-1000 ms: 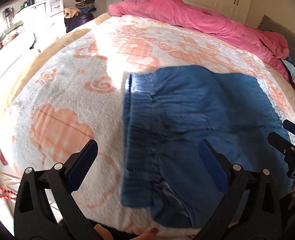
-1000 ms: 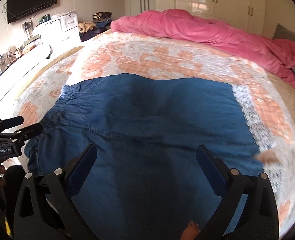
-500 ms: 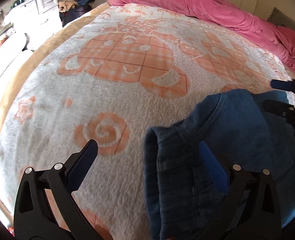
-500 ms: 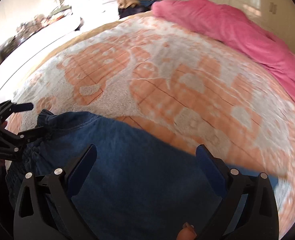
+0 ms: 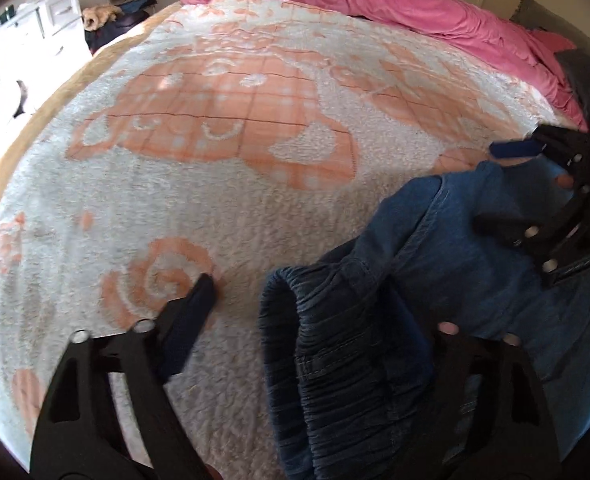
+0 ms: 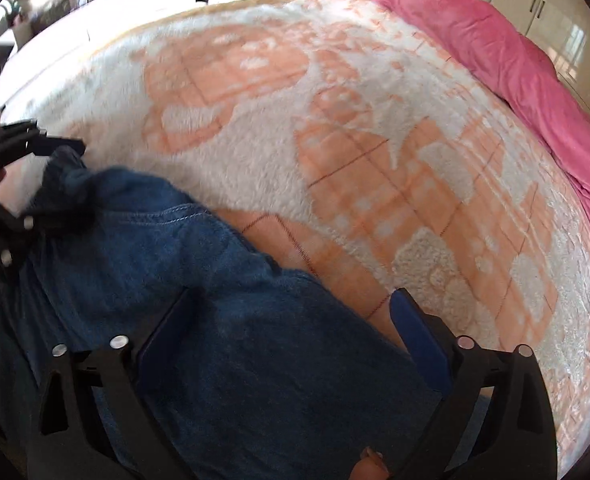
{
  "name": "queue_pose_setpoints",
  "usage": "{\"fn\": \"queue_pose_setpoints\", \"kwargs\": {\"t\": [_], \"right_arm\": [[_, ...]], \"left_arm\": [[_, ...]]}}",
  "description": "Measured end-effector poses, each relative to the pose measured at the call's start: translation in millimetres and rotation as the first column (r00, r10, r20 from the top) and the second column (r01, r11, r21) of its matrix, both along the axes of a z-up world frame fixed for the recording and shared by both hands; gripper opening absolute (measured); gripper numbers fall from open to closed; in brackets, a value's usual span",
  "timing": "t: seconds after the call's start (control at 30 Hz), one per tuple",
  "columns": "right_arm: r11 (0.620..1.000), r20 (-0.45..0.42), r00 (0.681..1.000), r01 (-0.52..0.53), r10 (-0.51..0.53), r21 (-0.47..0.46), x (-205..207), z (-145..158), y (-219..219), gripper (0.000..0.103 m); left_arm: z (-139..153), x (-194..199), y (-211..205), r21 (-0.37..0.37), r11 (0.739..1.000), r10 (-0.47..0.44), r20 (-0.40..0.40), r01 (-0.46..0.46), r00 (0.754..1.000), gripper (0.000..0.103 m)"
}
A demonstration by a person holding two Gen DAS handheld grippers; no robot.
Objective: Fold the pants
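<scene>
Denim pants (image 5: 435,300) bunch beside our left tool (image 5: 323,312), which has just been closing around the waistband; right tool (image 6: 291,320), likewise narrowing, straddles the cloth, unpinched.

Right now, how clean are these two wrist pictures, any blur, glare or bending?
Left wrist view: fisheye bends the blanket; pants fairly sharp. Right wrist view: blanket pattern smeared by motion, sunlight blown out at the top left, pants soft.

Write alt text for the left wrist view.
Blue denim pants lie bunched on a white-and-orange blanket, the elastic waistband between the left gripper's closing fingers. The right gripper reaches in at right; a pink duvet lies behind.
</scene>
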State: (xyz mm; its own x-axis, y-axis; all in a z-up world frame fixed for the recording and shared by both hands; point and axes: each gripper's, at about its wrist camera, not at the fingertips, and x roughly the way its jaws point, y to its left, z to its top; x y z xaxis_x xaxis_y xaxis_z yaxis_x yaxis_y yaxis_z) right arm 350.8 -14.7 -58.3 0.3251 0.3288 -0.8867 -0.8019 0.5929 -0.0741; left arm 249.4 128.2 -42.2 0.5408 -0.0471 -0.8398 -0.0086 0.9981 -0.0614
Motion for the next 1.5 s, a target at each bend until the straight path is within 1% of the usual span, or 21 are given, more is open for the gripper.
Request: {"fn": "queue_pose_setpoints", "kwargs": {"t": [0.03, 0.07, 0.1, 0.13, 0.17, 0.2, 0.23, 0.3, 0.37, 0.5, 0.6, 0.7, 0.73, 0.83, 0.9, 1.0, 1.1, 1.17, 1.27, 1.37, 1.5], "right_arm": [[1.0, -0.015, 1.0, -0.001, 0.001, 0.016, 0.0, -0.5, 0.2, 0.068], [0.999, -0.01, 1.0, -0.003, 0.003, 0.032, -2.3, 1.7, 0.6, 0.047], [0.999, -0.005, 1.0, -0.011, 0.012, 0.049, -6.7, 6.1, 0.4, 0.036], [0.998, -0.003, 1.0, -0.008, 0.008, 0.055, -9.4, 9.1, -1.0, 0.022], [0.999, 0.005, 1.0, 0.003, -0.003, 0.051, -12.9, 12.6, -4.0, 0.013], [0.999, 0.014, 1.0, 0.008, -0.008, 0.048, -16.6, 15.7, -7.0, 0.008], [0.999, 0.039, 0.999, 0.013, -0.015, 0.049, -23.2, 22.0, -12.2, 0.007], [0.995, 0.068, 0.997, 0.033, -0.039, 0.09, -39.1, 37.1, -24.7, 0.005], [0.991, 0.091, 0.994, 0.051, -0.062, 0.125, -54.3, 49.6, -37.2, 0.005], [0.976, 0.127, 0.986, 0.085, -0.112, 0.203, -93.4, 72.7, -61.6, 0.005], [0.962, 0.139, 0.981, 0.094, -0.133, 0.258, -120.3, 82.5, -77.7, 0.005], [0.942, 0.14, 0.98, 0.088, -0.14, 0.325, -148.8, 87.8, -95.0, 0.005], [0.935, 0.14, 0.98, 0.086, -0.142, 0.345, -159.7, 87.7, -100.4, 0.005], [0.928, 0.158, 0.979, 0.066, -0.132, 0.366, -194.5, 84.2, -107.4, 0.005], [0.922, 0.154, 0.98, 0.061, -0.128, 0.381, -218.2, 80.3, -109.8, 0.005], [0.911, 0.135, 0.984, 0.049, -0.114, 0.409, -249.0, 72.8, -111.9, 0.005], [0.897, 0.115, 0.988, 0.044, -0.105, 0.441, -278.1, 65.6, -110.1, 0.005], [0.888, 0.102, 0.989, 0.052, -0.11, 0.457, -294.1, 61.4, -110.3, 0.005], [0.889, 0.063, 0.991, 0.073, -0.114, 0.451, -312.1, 47.2, -106.7, 0.005], [0.899, 0.052, 0.994, 0.067, -0.099, 0.432, -321.9, 35.0, -101.0, 0.005], [0.917, 0.036, 0.993, 0.086, -0.108, 0.391, -328.0, 16.1, -94.5, 0.006]], "left_arm": [[1.0, 0.5, -1.7, 0.003, 1.0, -0.009, 0.01, 0.009, 1.0, 0.051], [2.4, 0.3, -3.5, 0.0, 1.0, -0.021, 0.017, 0.021, 1.0, 0.041], [4.6, -1.7, -4.6, -0.03, 0.999, -0.039, 0.024, 0.039, 0.999, 0.034], [7.8, -4.6, -4.0, -0.039, 0.999, -0.033, 0.034, 0.034, 0.999, 0.027], [11.2, -8.2, -2.6, -0.065, 0.997, -0.031, 0.04, 0.034, 0.999, 0.026], [14.7, -11.4, -2.0, -0.079, 0.996, -0.027, 0.051, 0.031, 0.998, 0.023], [19.6, -16.4, -2.7, -0.084, 0.996, -0.025, 0.067, 0.031, 0.997, 0.022], [33.7, -34.2, -8.4, -0.066, 0.997, -0.035, 0.12, 0.044, 0.992, 0.022], [44.5, -51.4, -13.4, -0.067, 0.996, -0.04, 0.161, 0.051, 0.986, 0.022], [59.6, -83.1, -20.1, -0.073, 0.996, -0.035, 0.219, 0.053, 0.975, 0.022], [68.2, -105.3, -29.5, -0.064, 0.995, -0.052, 0.261, 0.071, 0.964, 0.022], [72.3, -128.0, -37.2, -0.026, 0.996, -0.075, 0.293, 0.086, 0.953, 0.023], [72.3, -131.8, -37.5, -0.026, 0.996, -0.073, 0.294, 0.084, 0.953, 0.024], [69.2, -145.3, -33.7, -0.056, 0.997, -0.044, 0.284, 0.062, 0.958, 0.026], [65.0, -155.8, -32.3, -0.06, 0.996, -0.053, 0.268, 0.071, 0.962, 0.027], [55.1, -166.1, -28.4, -0.049, 0.995, -0.071, 0.245, 0.086, 0.967, 0.03], [42.1, -178.0, -20.0, -0.079, 0.993, -0.069, 0.207, 0.087, 0.976, 0.031], [34.3, -185.2, -16.5, -0.086, 0.992, -0.074, 0.189, 0.092, 0.979, 0.031], [25.2, -196.8, -13.6, -0.091, 0.992, -0.072, 0.167, 0.088, 0.983, 0.03], [20.2, -208.1, -6.2, -0.126, 0.989, -0.058, 0.152, 0.077, 0.987, 0.03], [24.5, -218.8, 3.1, -0.119, 0.992, -0.024, 0.156, 0.043, 0.987, 0.032]]}}
